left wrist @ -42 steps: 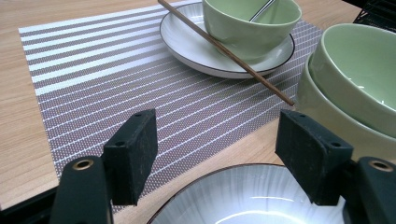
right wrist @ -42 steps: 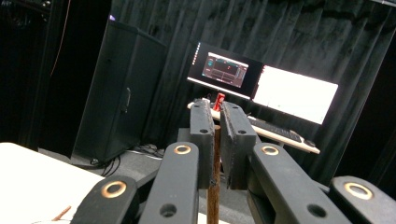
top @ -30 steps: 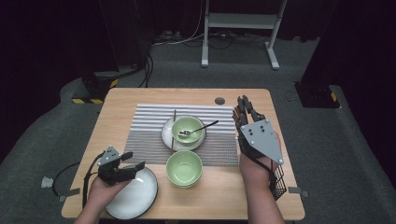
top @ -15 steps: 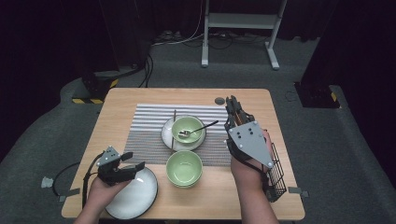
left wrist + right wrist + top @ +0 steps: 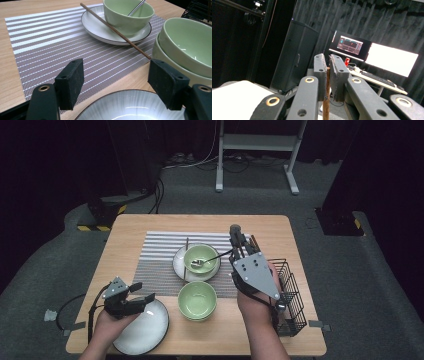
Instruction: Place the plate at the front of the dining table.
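The right gripper (image 5: 235,234) has its black jaws pinched tight on a thin brown wooden chopstick (image 5: 326,100), held above the right half of the wooden tabletop (image 5: 150,222), next to the black wire basket (image 5: 290,290) at the right edge. The stick runs lengthwise between the jaws. The left gripper (image 5: 116,82) is spread wide, holding nothing, over the white ribbed plate (image 5: 130,107) at the near left corner
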### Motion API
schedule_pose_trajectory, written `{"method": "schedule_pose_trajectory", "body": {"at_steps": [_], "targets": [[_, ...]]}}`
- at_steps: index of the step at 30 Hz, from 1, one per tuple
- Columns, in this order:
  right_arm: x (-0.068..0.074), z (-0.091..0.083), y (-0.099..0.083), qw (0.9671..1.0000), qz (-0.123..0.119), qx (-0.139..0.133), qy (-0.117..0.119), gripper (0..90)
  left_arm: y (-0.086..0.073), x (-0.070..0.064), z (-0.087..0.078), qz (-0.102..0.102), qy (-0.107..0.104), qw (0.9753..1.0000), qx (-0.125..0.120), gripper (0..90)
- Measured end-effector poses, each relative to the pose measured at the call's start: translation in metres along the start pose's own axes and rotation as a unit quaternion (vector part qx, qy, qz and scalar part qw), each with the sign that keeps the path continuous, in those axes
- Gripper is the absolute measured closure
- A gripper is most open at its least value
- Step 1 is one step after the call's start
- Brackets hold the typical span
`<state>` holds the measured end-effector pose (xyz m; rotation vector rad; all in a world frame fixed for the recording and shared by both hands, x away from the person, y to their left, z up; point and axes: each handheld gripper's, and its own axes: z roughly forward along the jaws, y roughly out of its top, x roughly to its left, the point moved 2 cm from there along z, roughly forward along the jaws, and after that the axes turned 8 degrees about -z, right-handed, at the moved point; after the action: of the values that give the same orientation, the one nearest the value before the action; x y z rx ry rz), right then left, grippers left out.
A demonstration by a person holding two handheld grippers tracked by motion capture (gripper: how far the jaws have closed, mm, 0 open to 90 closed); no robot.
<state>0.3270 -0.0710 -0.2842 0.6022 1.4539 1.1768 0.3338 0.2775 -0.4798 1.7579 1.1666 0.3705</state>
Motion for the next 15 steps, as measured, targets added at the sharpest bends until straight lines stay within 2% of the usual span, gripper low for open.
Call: {"method": "schedule_pose_trajectory", "body": {"at_steps": [15], "targets": [[0.015, 0.003, -0.003, 0.9998, 0.006, -0.002, 0.021, 84.2, 0.0, -0.004, -0.002, 0.002, -0.011, 0.9999, -0.009, 29.2]]}}
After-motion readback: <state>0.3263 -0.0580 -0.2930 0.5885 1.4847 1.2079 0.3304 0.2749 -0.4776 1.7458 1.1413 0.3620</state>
